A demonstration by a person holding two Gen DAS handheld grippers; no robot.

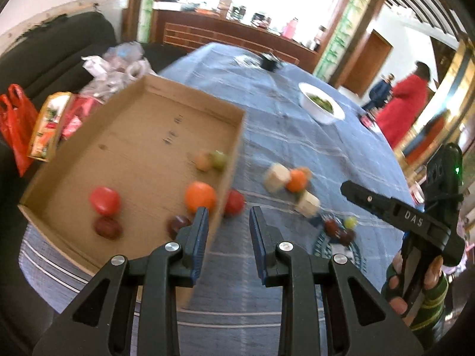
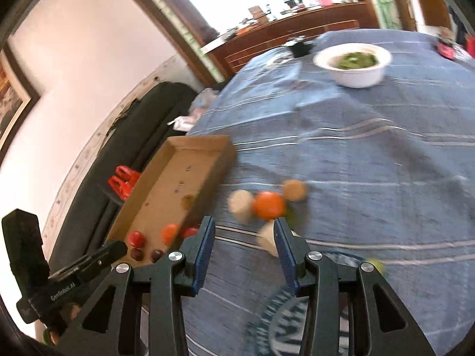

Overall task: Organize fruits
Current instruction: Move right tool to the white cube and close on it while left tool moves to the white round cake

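Observation:
A shallow cardboard box (image 1: 142, 136) lies on the blue tablecloth and holds a red fruit (image 1: 104, 200), an orange (image 1: 200, 197), dark plums (image 1: 107, 227) and small pale fruits (image 1: 209, 160). A red fruit (image 1: 234, 202) lies just outside its wall. More fruit lies loose on the cloth: an orange (image 1: 297, 180), pale blocks (image 1: 276, 177), dark and green small fruits (image 1: 338, 228). My left gripper (image 1: 228, 228) is open and empty above the box's near corner. My right gripper (image 2: 244, 238) is open and empty, just before the loose orange (image 2: 269, 205) and pale pieces (image 2: 241, 204). The box also shows in the right wrist view (image 2: 178, 184).
A white bowl of greens (image 1: 322, 103) stands further back on the table; it also shows in the right wrist view (image 2: 353, 62). Bags and packets (image 1: 50, 124) lie on a dark sofa at the left. People stand at the far right (image 1: 403, 103). A patterned mat (image 2: 291, 311) lies near the front edge.

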